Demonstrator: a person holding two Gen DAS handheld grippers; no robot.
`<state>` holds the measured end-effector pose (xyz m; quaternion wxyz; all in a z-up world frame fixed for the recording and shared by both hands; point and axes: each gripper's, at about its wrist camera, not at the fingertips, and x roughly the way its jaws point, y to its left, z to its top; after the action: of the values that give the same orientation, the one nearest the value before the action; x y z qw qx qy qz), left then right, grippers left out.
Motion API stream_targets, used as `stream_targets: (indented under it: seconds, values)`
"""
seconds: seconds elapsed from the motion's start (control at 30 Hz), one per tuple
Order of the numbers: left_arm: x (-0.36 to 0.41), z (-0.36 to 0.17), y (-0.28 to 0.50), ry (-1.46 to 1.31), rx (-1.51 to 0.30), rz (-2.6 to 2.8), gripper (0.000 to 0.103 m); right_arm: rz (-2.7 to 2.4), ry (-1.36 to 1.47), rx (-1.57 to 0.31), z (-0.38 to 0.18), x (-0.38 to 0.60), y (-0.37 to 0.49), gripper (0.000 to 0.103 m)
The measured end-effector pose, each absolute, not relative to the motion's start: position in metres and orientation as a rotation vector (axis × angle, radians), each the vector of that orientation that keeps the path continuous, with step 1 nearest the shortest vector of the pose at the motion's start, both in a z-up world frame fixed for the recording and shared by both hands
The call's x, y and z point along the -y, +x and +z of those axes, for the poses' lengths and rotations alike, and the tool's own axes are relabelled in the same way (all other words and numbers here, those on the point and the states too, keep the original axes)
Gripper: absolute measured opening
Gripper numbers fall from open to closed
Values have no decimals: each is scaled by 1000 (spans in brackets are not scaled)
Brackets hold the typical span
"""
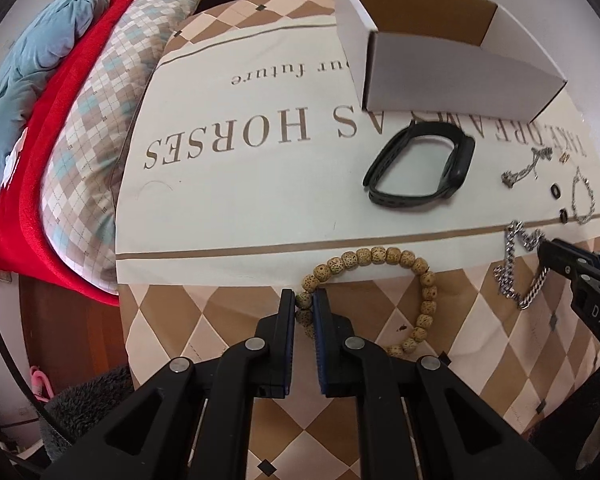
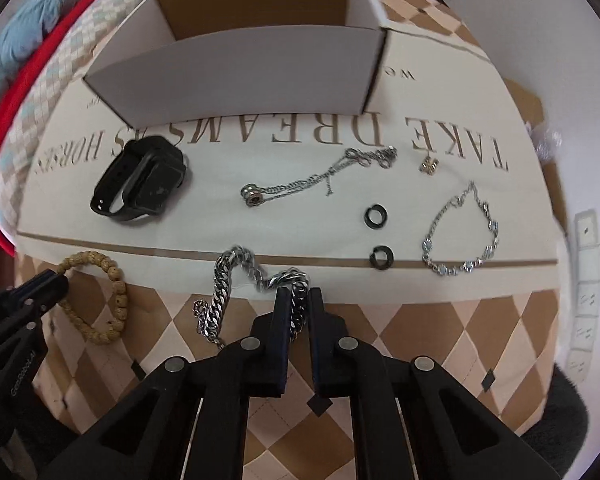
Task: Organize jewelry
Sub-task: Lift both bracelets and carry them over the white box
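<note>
My left gripper (image 1: 303, 304) is shut on a tan bead bracelet (image 1: 384, 258) lying on the printed cloth; the bracelet also shows in the right wrist view (image 2: 100, 300). My right gripper (image 2: 298, 300) is shut on a thick silver chain (image 2: 224, 284), which also shows in the left wrist view (image 1: 512, 276). A black smartwatch (image 1: 424, 168) (image 2: 140, 178) lies near an open white cardboard box (image 1: 440, 76) (image 2: 236, 76). A thin necklace with a ring pendant (image 2: 300, 184), two black rings (image 2: 376, 216) (image 2: 381, 258), a small gold ring (image 2: 429, 166) and a thin silver bracelet (image 2: 468, 240) lie on the cloth.
The cloth (image 1: 228, 184) covers a table with a checked border. A red blanket (image 1: 32, 184), a checked pillow (image 1: 100, 120) and blue fabric (image 1: 32, 48) lie to the left. A white power strip (image 2: 586, 280) is at the right edge.
</note>
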<state>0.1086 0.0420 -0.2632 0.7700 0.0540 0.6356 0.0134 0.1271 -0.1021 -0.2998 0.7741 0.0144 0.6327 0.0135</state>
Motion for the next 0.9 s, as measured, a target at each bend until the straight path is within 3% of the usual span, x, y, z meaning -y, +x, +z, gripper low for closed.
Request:
stream_targets:
  seconds: [0.9]
  values:
    - [-13,-106,167,23,-1088,-153,6,204,230,-1100,-139,146,162,8]
